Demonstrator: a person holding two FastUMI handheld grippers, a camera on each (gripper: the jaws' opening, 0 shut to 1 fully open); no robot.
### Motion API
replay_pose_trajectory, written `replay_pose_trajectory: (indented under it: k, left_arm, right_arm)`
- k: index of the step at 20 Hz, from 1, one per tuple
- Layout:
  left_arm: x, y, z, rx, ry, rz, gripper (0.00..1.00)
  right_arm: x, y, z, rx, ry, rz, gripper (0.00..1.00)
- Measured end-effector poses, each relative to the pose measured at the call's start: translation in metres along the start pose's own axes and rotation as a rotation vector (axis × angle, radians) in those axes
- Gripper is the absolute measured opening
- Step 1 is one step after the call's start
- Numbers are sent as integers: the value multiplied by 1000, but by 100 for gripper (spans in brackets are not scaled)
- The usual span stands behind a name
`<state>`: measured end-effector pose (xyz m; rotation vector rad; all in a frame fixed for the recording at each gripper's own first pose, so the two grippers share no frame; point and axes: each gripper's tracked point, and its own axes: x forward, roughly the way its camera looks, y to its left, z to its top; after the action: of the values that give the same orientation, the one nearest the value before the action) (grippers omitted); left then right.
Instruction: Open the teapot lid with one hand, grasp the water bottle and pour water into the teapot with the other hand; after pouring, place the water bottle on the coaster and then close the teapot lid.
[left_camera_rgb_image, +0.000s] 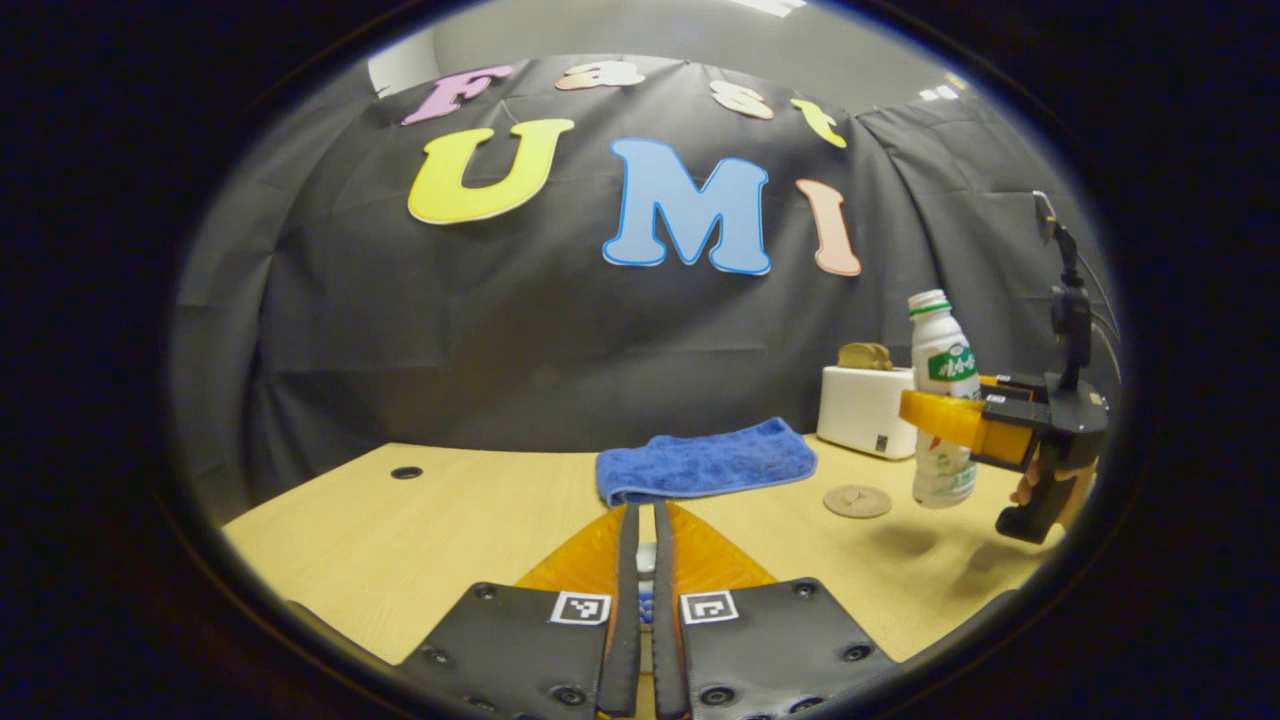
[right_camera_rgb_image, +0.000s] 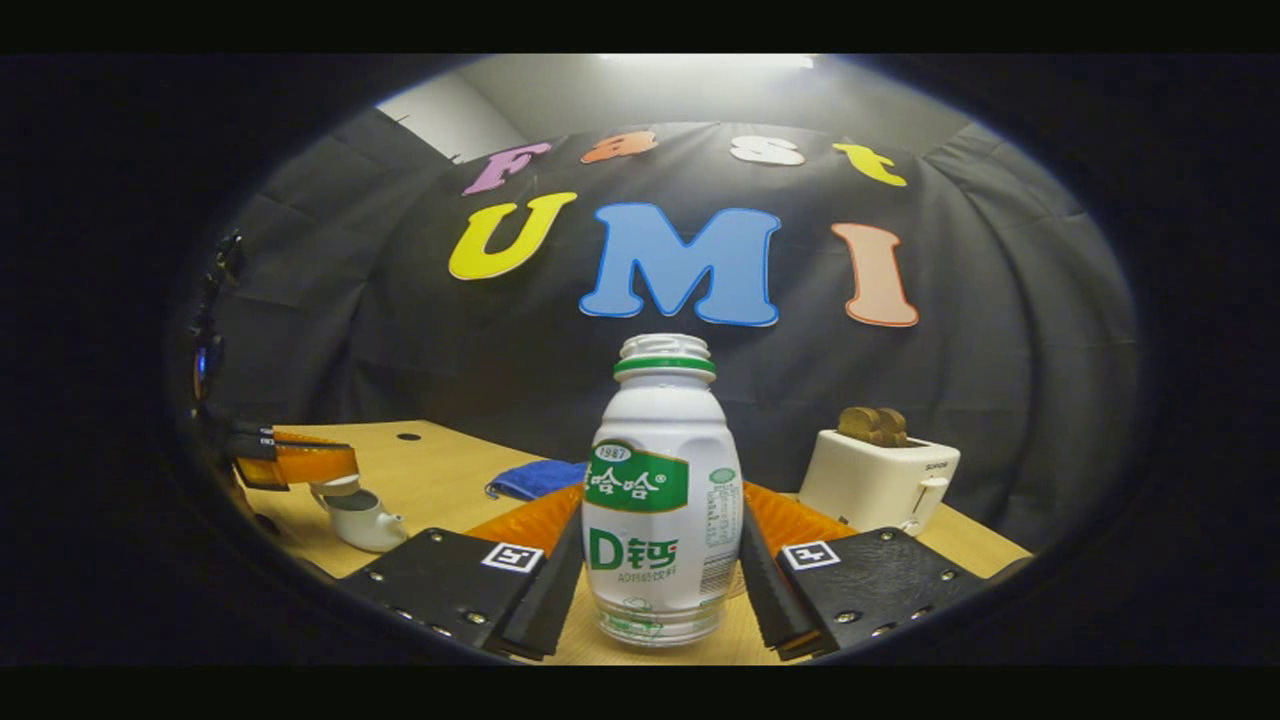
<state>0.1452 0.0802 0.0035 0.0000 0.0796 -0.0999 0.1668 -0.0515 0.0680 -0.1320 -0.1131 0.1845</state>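
Right gripper (right_camera_rgb_image: 662, 560) grips the bottle (right_camera_rgb_image: 662, 500) between both fingers; the bottle stands upright, above the table (right_camera_rgb_image: 440, 480). In the left gripper view this bottle (left_camera_rgb_image: 942, 400) hangs at 3 o'clock, with the coaster (left_camera_rgb_image: 857, 500) on the table just at its 8 o'clock. Left gripper (left_camera_rgb_image: 646, 560) has its fingers nearly together on something small and pale that I cannot identify. In the right gripper view it holds the lid (right_camera_rgb_image: 335, 487) just above the open teapot (right_camera_rgb_image: 362, 518) at 9 o'clock. Toaster (right_camera_rgb_image: 878, 482) stands at 3 o'clock, cloth (right_camera_rgb_image: 535, 478) behind.
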Motion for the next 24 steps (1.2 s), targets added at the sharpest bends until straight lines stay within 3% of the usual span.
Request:
replay_pose_trajectory:
  k: [3, 4, 15, 18, 20, 21, 24]
  left_arm:
    - [6, -1, -9, -6, 22, -13, 16]
    - [6, -3, -12, -8, 25, -16, 12]
    - [9, -2, -20, 1, 37, -9, 15]
    - [5, 3, -12, -21, -2, -4, 33]
    - [-2, 9, -12, -14, -10, 16, 34]
    - [-5, 10, -8, -14, -26, 23, 41]
    - [-12, 12, 7, -32, -81, 25, 41]
  right_arm:
    - [2, -5, -1, 1, -2, -11, 72]
    - [4, -7, -3, 4, -2, -16, 72]
    - [29, -31, -21, 115, 45, -44, 72]
    - [49, -41, -27, 193, 57, -38, 72]
    - [70, -54, -33, 248, 79, -51, 72]
    - [77, -59, -40, 263, 92, -59, 72]
    - [98, -65, -52, 259, 111, -76, 72]
